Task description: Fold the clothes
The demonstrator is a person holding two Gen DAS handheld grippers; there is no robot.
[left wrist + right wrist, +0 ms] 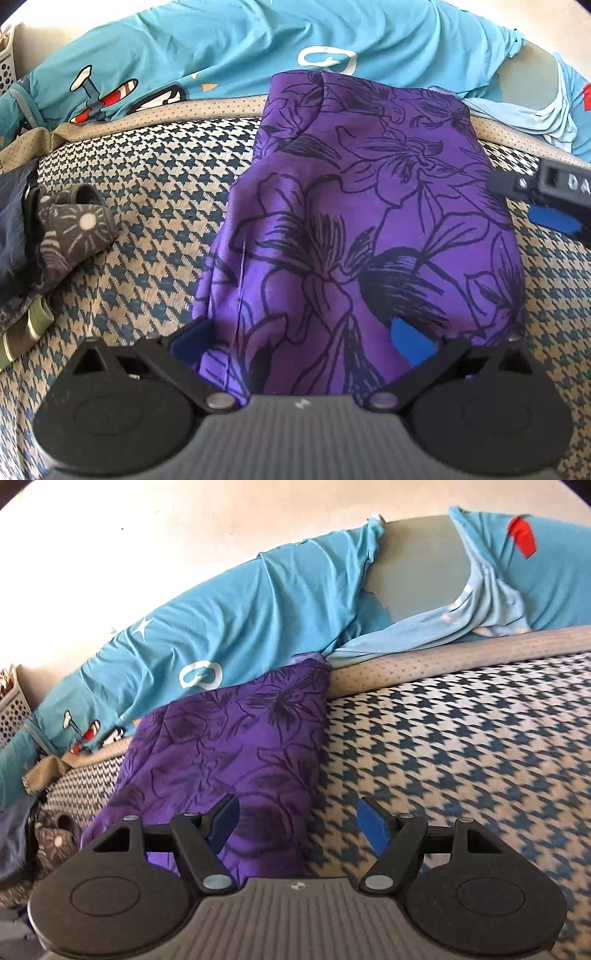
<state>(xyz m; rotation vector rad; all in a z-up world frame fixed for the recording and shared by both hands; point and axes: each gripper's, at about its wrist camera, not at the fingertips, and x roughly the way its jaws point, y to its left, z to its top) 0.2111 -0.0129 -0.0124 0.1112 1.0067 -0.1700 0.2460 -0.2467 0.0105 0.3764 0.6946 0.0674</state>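
I look out over a houndstooth cover (155,192) in teal and beige that spreads across the whole near surface. Along its far edge runs a beige dotted band (221,105). Behind that, a turquoise sheet (229,40) printed with cartoon aeroplanes and a white ring drapes over a long raised shape. Toward the far right the sheet parts and bares a grey panel (417,572). At the far left edge a white perforated basket (13,710) stands against a pale wall (166,542), which fills the background above the sheet.
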